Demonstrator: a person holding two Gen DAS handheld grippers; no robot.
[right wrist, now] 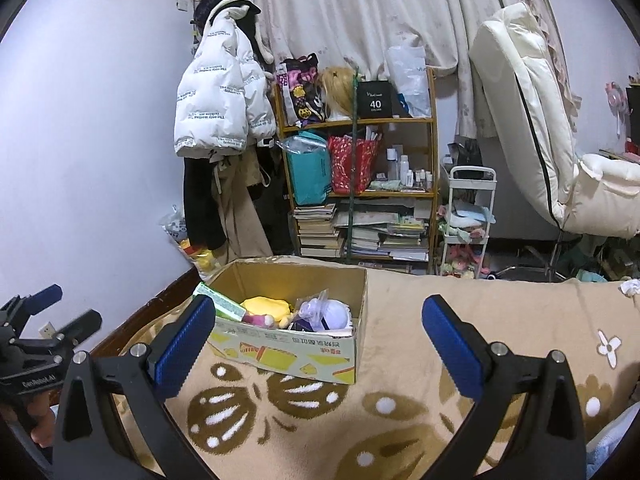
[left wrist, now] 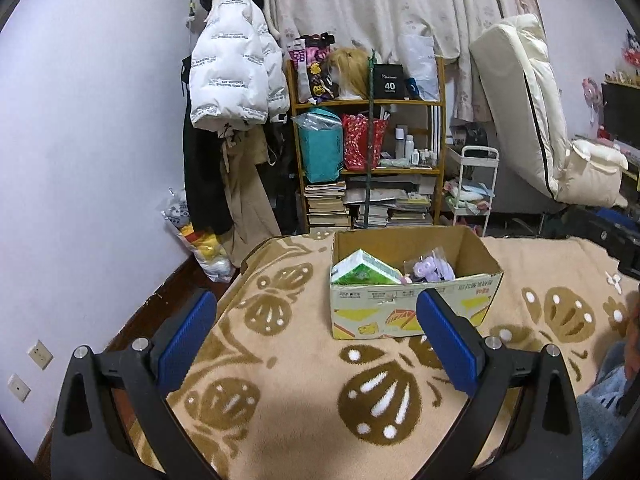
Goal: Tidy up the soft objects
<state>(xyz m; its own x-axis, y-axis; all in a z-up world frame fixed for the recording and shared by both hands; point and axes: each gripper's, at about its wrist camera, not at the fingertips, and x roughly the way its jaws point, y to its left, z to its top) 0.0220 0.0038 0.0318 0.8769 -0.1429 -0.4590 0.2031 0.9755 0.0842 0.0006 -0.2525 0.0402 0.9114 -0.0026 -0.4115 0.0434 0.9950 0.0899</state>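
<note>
Both tools spread, empty. Box (left wrist: 416,280) at 12 o'clock of left tool (left wrist: 316,344), at 11 o'clock of right tool (right wrist: 320,344); left nearer.

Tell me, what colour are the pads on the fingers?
Blue, with a ribbed texture, on black fingers. The right wrist view shows them best.

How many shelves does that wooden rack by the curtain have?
3. Top shelf holds the wig and black box, middle shelf the bags and bottles, bottom shelf the stacked books.
</note>
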